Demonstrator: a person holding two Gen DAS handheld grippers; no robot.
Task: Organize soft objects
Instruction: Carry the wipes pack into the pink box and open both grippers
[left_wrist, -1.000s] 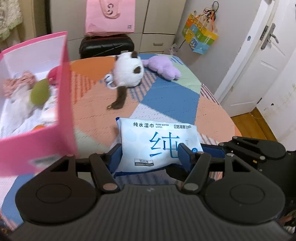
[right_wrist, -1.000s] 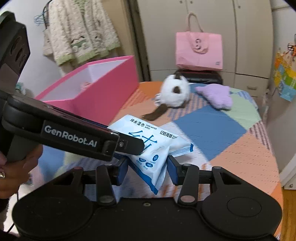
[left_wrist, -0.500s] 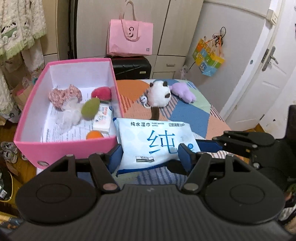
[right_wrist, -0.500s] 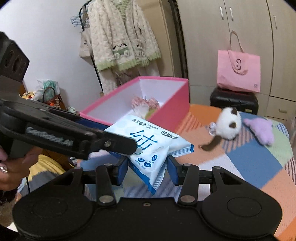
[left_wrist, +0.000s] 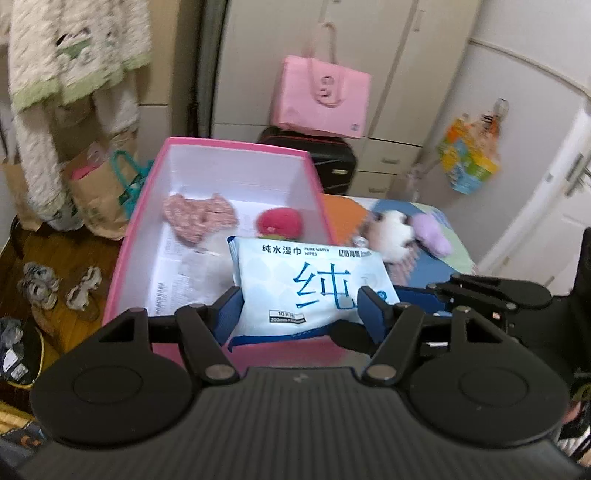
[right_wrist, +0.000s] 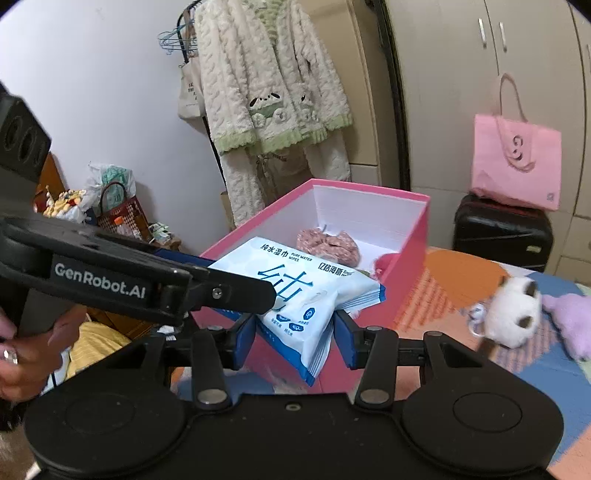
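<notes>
Both grippers are shut on one white-and-blue pack of wet wipes (left_wrist: 308, 286), also in the right wrist view (right_wrist: 295, 291). My left gripper (left_wrist: 299, 314) grips its near edge. My right gripper (right_wrist: 295, 338) grips its corner. The pack hangs over the near end of the pink box (left_wrist: 317, 192), (right_wrist: 413, 258). Inside the box lie a pink floral cloth (left_wrist: 199, 218) and a red plush (left_wrist: 279, 223). A white-and-brown plush cat (right_wrist: 511, 314) and a purple plush (right_wrist: 569, 321) lie on the patchwork table.
The patchwork table (right_wrist: 461, 273) carries the box at its left side. A black suitcase (right_wrist: 502, 232) with a pink tote bag (right_wrist: 515, 162) stands behind. A fleece robe (right_wrist: 273, 96) hangs at the wall. Bags and slippers lie on the floor at left (left_wrist: 59, 291).
Both grippers lifted the wipes pack off the table and carried it left, up over the pink box. The plush cat and purple plush stayed on the table.
</notes>
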